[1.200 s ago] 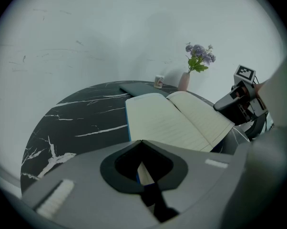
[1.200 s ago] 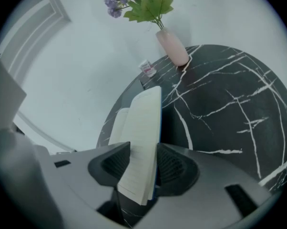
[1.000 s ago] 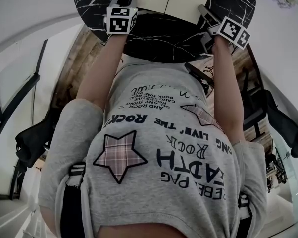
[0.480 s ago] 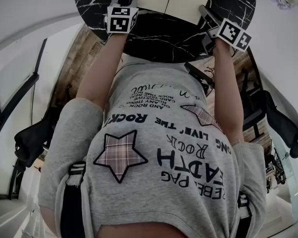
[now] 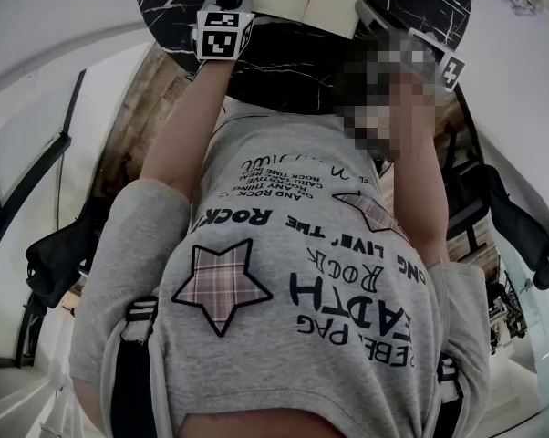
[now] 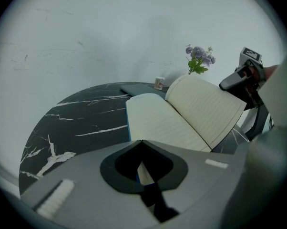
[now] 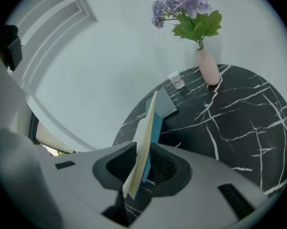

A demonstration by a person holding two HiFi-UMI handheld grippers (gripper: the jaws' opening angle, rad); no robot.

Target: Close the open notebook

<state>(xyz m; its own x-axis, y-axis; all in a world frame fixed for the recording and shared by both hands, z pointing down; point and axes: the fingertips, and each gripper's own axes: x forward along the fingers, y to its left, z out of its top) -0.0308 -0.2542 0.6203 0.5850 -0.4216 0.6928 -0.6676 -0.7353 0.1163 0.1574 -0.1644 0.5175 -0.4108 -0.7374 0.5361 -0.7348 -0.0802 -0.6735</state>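
Closing is looking about midway: the notebook (image 6: 158, 123) is lying on the marble counter (image 6: 81, 128), its left half flat and its right half rising toward 2 o'clock. The right gripper (image 7: 141, 168), its fingers (image 7: 168, 166) having just been closing, is clamping that raised half. The left gripper (image 6: 143, 173) is pinching the flat half's near edge. Folding the raised half over toward 9 o'clock is remaining. A vase (image 7: 208, 66) is standing at the counter's 12 o'clock rim, against a white wall (image 7: 110, 56).
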